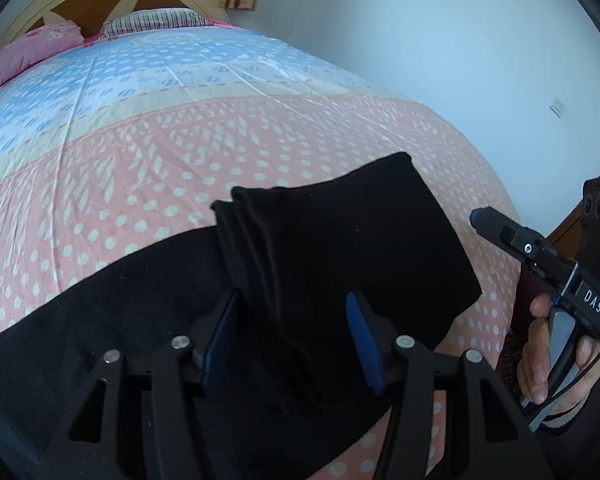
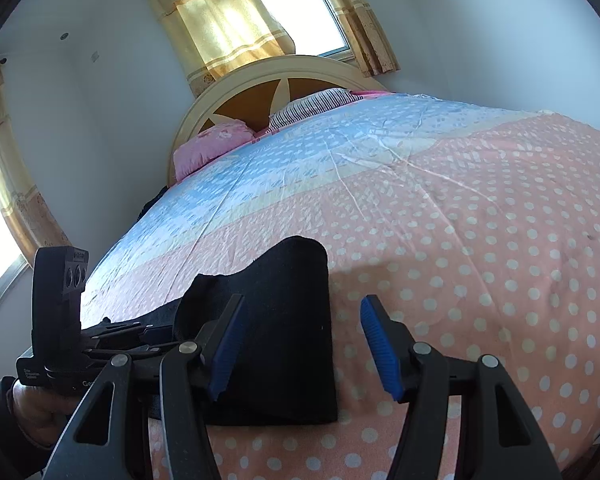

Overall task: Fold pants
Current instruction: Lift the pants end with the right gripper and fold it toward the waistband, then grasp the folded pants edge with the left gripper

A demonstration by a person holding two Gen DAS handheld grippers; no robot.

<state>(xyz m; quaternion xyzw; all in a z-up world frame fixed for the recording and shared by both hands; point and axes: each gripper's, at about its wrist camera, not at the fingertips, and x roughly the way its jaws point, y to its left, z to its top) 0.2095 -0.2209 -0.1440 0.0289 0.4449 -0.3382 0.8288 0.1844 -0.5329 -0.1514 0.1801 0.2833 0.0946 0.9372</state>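
Observation:
Black pants (image 1: 340,232) lie on the dotted pink bedspread (image 1: 140,184) near its front edge, one end folded back over the rest into a thick layered stack. My left gripper (image 1: 292,344) points down at them, its jaws apart on either side of the stack's ridged edge. The left pad (image 1: 220,340) sits beside the cloth, and the right pad's (image 1: 364,344) blue face shows free. My right gripper (image 2: 304,348) is open over the right edge of the folded pants (image 2: 292,320), one pad above the cloth, the other above the bedspread. A hand (image 1: 540,352) holds it.
The bed stretches back to a pink pillow (image 2: 208,148), a striped pillow (image 2: 316,104) and a cream headboard (image 2: 260,80). Curtains (image 2: 220,20) hang at the window behind. A white wall (image 1: 420,40) runs along the bed's right side. The left tool's black housing (image 2: 60,280) stands at the left.

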